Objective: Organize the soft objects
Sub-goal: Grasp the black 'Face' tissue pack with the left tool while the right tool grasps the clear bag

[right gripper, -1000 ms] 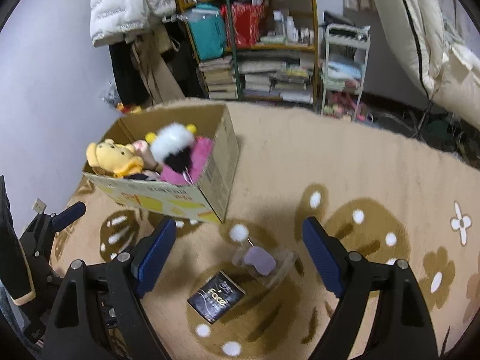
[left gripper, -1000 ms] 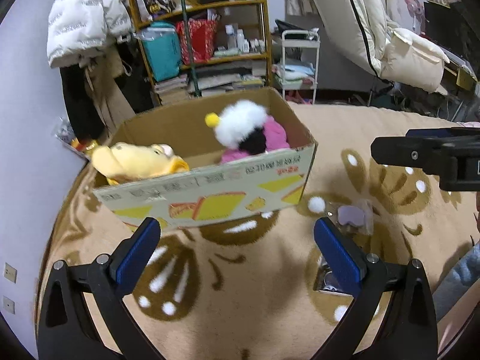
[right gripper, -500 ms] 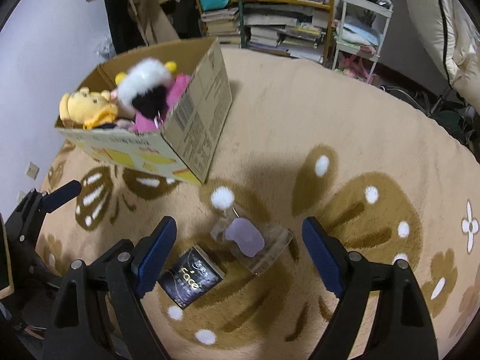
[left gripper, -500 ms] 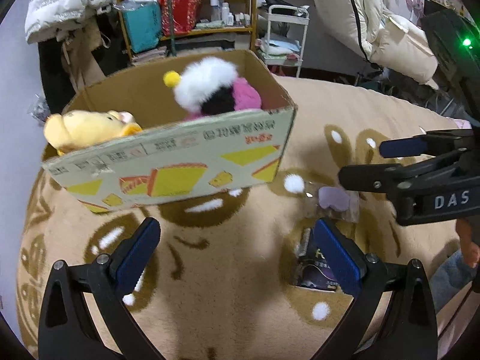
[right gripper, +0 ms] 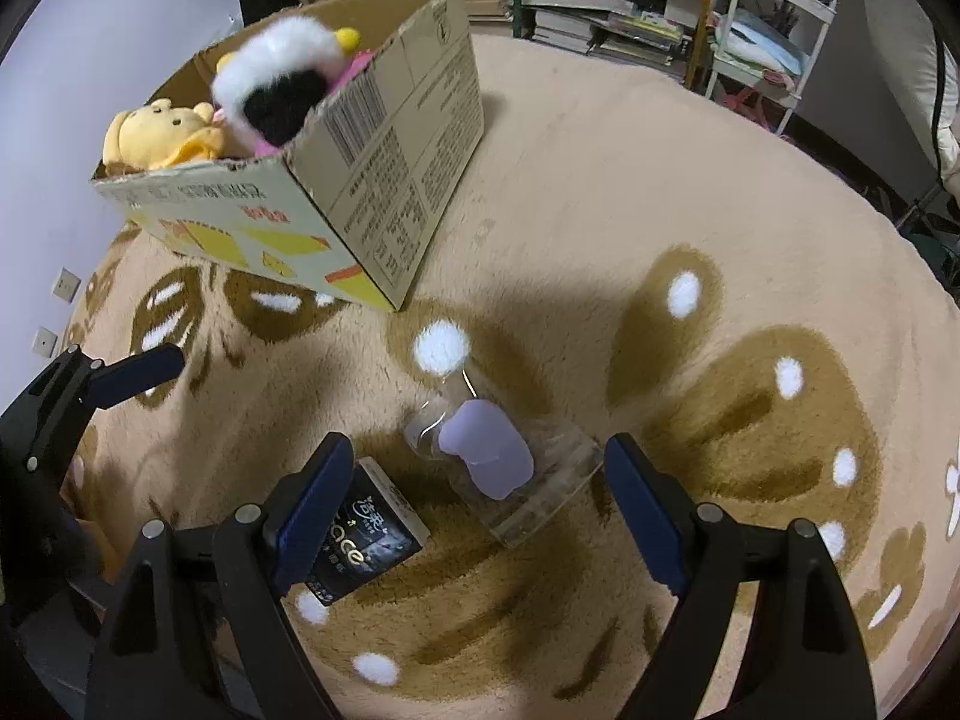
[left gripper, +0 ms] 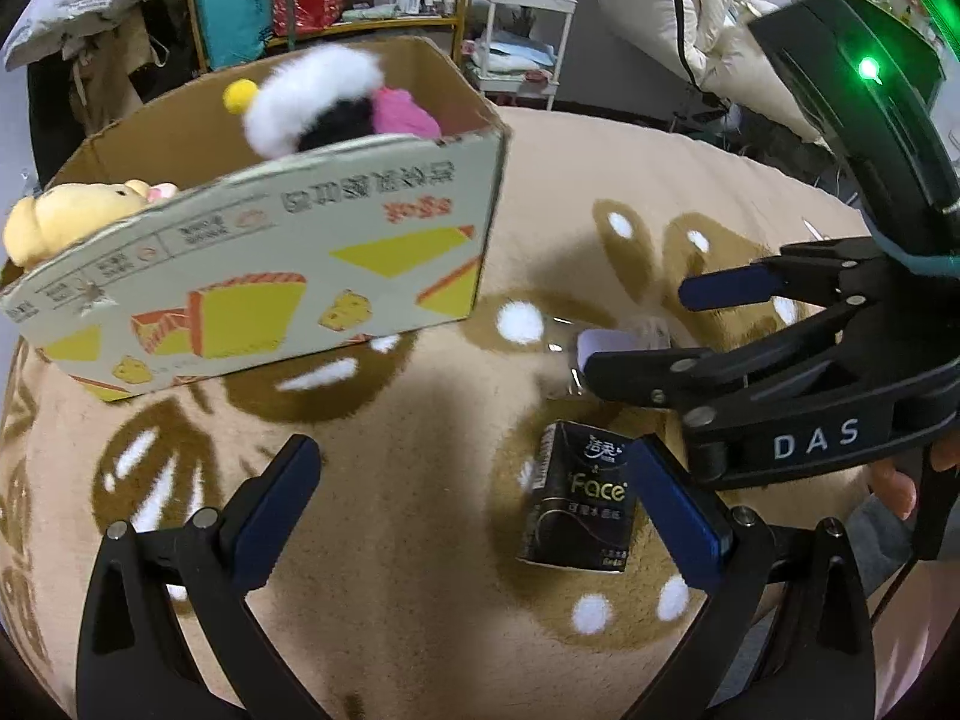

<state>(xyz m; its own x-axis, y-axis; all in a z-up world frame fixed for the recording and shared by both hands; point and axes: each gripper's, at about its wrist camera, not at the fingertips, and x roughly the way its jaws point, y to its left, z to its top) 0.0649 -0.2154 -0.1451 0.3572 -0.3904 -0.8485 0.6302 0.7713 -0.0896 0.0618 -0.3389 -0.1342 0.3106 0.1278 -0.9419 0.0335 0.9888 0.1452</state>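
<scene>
Both cameras sit on the grippers and look down at the tan rug [left gripper: 420, 420]. The left one looks over from the left side, close to the cardboard box [left gripper: 270, 276]. The right one looks more steeply down. Both see the box, the black pack [right gripper: 360, 534] and the shelves [right gripper: 600, 0] behind.

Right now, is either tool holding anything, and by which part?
Nothing is held. The left tool and right tool are both open above the blanket; the tissue pack and clear packet lie ungripped.
</scene>
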